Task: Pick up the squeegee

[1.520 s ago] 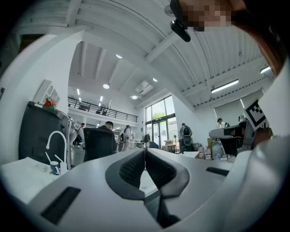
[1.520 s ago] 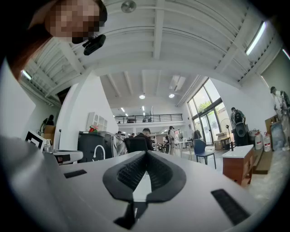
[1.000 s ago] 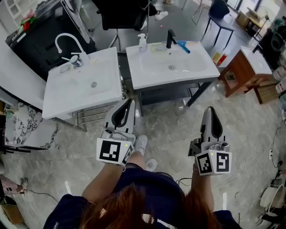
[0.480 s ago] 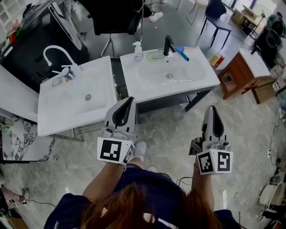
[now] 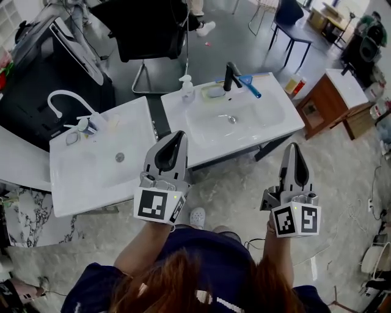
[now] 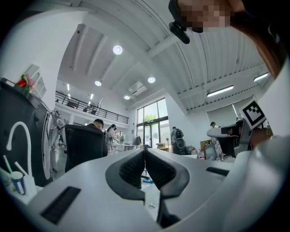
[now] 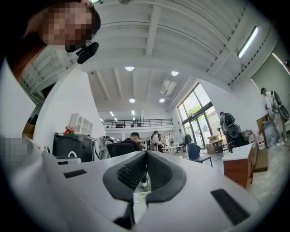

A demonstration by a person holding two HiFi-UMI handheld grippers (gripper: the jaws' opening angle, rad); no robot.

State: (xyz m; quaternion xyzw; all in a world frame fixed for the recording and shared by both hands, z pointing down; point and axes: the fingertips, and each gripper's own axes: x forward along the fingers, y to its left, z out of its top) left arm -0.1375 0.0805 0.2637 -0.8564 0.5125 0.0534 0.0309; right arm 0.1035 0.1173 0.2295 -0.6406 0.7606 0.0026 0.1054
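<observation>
Sink point(image 5: 280, 117) closer, squeegee point(image 5: 249, 85) on its rim

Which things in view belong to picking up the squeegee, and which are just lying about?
For the job:
- squeegee, blue, at the back of the right sink
- left gripper, shut, empty
- right gripper, shut, empty

Lying about:
- soap bottle
- black faucet
- white faucet on the left sink
- black chair
- wooden cabinet

You hold two grippers point(image 5: 177, 137) point(image 5: 292, 148), before you two basins point(image 5: 85, 183) point(image 5: 269, 116), two taps point(image 5: 58, 98) point(image 5: 231, 70), one squeegee point(image 5: 250, 85), one bottle point(image 5: 187, 88), two chairs point(image 5: 149, 30) point(image 5: 290, 15), one wooden cabinet point(image 5: 333, 104)
</observation>
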